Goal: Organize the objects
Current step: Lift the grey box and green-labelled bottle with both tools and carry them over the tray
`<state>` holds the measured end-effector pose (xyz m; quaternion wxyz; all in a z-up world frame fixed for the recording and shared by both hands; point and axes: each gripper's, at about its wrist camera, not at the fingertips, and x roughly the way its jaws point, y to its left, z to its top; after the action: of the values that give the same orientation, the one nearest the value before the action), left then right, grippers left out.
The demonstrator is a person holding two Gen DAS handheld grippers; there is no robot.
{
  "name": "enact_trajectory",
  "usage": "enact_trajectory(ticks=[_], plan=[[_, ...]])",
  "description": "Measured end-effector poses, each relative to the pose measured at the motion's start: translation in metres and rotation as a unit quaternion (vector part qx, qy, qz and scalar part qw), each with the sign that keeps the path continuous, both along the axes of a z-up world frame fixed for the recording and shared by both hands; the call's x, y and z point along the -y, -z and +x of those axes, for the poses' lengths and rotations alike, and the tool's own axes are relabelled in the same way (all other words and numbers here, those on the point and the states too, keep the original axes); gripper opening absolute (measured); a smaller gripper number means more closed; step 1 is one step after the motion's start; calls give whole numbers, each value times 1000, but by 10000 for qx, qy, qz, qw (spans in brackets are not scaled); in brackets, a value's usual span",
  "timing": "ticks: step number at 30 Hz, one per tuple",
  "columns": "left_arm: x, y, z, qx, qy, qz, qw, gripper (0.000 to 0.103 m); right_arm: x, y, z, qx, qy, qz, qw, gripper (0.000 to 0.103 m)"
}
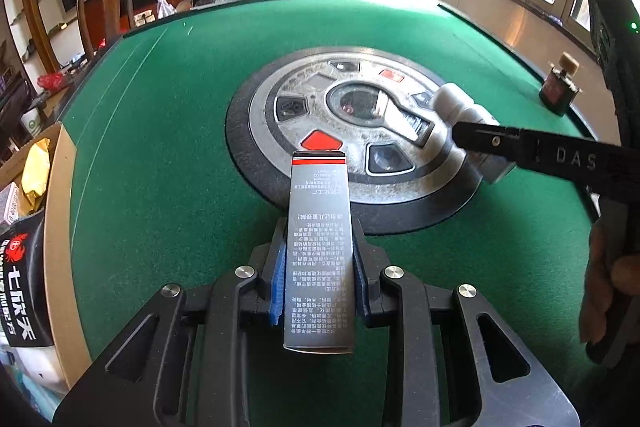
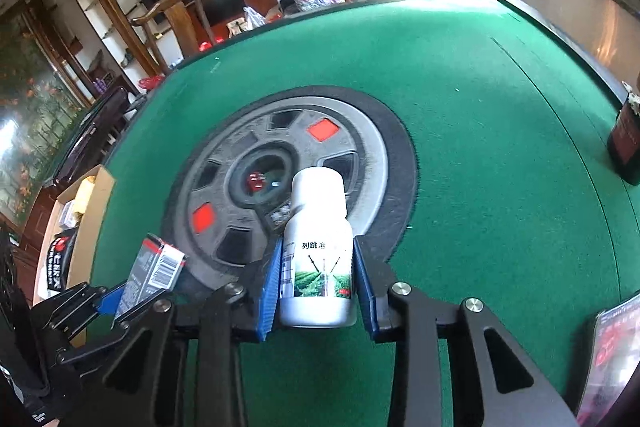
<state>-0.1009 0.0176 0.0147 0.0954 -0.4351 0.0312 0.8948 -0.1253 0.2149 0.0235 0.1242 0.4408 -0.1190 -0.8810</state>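
Two hand-held grippers clamp goods: left [image 1: 319, 267] grey box [image 1: 318, 247], right [image 2: 316, 279] white bottle [image 2: 318, 251]

Both wrist views sit low and close over the green felt table [image 1: 160, 147], facing its round grey centre console [image 1: 344, 135]. The left looks from the console's near side, the right from its right. The 2 views share that console [image 2: 288, 179].
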Motion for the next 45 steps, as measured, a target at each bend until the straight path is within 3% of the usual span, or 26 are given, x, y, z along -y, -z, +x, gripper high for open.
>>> enact_trajectory(ticks=[6, 25, 38, 45], plan=[[7, -8, 3, -158, -131, 87, 9998, 26, 20, -14, 11, -256, -272, 16, 9993, 34], [15, -12, 5, -306, -334, 88, 9989, 26, 32, -21, 21, -355, -499, -153, 9980, 34], [20, -15, 10, -453, -557, -53, 9974, 26, 33, -26, 25, -429, -521, -229, 9975, 34], [22, -25, 32, -746, -738, -224, 9942, 27, 37, -28, 29, -495, -564, -248, 9969, 34]])
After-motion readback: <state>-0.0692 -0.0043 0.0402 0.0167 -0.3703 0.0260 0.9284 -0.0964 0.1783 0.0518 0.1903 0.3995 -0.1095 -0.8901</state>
